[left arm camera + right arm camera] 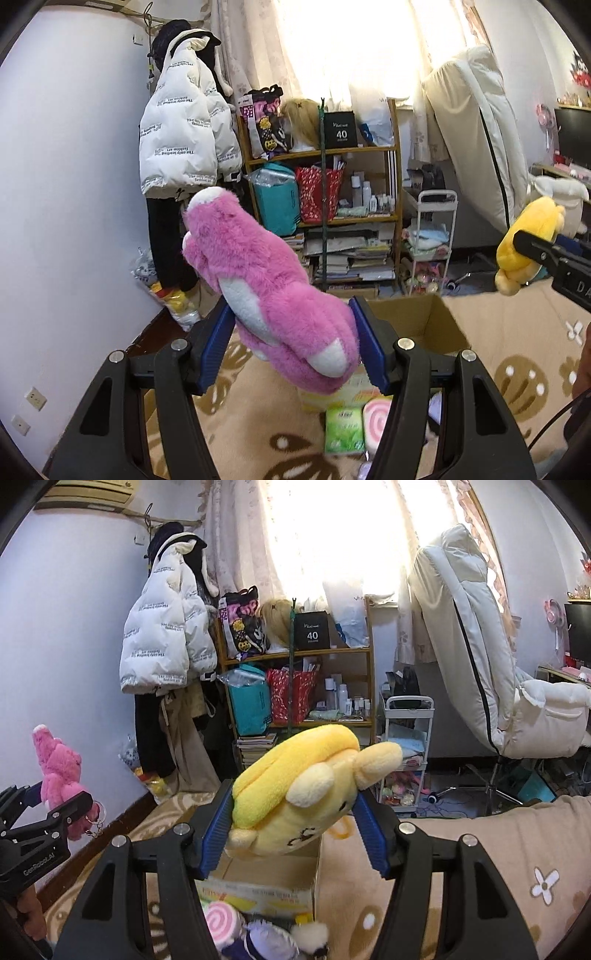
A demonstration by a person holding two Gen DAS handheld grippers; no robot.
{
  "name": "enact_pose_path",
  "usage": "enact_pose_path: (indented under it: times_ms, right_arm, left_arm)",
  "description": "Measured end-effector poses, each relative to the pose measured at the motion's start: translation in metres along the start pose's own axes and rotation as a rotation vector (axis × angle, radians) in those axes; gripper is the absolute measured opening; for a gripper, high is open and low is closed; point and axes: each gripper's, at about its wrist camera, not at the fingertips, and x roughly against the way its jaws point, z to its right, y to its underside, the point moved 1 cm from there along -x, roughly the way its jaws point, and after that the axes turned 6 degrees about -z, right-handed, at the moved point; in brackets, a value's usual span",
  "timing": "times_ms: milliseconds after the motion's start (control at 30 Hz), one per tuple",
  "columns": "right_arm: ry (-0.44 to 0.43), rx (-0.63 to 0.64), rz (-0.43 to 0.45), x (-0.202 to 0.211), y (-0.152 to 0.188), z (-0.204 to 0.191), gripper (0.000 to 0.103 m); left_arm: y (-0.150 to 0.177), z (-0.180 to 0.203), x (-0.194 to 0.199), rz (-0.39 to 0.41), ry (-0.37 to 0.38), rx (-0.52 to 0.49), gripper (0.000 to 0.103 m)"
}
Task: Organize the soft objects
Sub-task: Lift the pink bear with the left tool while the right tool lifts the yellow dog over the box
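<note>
My left gripper [291, 339] is shut on a pink and white plush toy [258, 280], held up in the air; it also shows at the left of the right wrist view [61, 768]. My right gripper [293, 827] is shut on a yellow plush toy [299, 797], held above an open cardboard box [266, 871]; it shows at the right of the left wrist view [528, 243]. The box [417, 321] sits on a beige patterned blanket [517, 332]. Below the grippers lie a pink swirl plush [221, 919], a purple plush [273, 941] and a green packet [343, 430].
A wooden shelf [321, 184] full of bags, bottles and books stands ahead under the window. A white jacket [181, 136] hangs at the left wall. A small white cart [406, 749] and a white chair [480, 646] stand to the right.
</note>
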Motion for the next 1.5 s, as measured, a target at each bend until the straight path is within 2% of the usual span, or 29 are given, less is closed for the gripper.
enact_pose_path:
  times_ms: [133, 300, 467, 633, 1100, 1500]
  right_arm:
    - [-0.004, 0.005, 0.017, -0.011, -0.009, 0.0, 0.067]
    - [-0.01, 0.005, 0.042, -0.019, -0.013, -0.001, 0.067]
    - [-0.019, 0.004, 0.034, -0.028, -0.004, 0.001, 0.067]
    - [-0.041, -0.021, 0.0, -0.047, 0.007, 0.006, 0.068]
    - [-0.052, 0.017, -0.111, -0.099, 0.034, 0.002, 0.068]
    - [-0.074, 0.037, -0.19, -0.121, 0.053, 0.001, 0.069]
  left_arm:
    - [-0.015, 0.002, -0.009, 0.022, 0.024, -0.006, 0.062]
    - [-0.028, 0.006, -0.017, 0.053, 0.017, -0.012, 0.062]
    - [-0.023, 0.005, -0.023, 0.049, 0.017, -0.002, 0.062]
    - [-0.007, 0.008, -0.04, 0.007, 0.025, 0.027, 0.062]
    - [0.021, 0.026, -0.098, -0.09, 0.045, -0.016, 0.063]
    - [0.038, 0.034, -0.133, -0.18, 0.07, -0.032, 0.063]
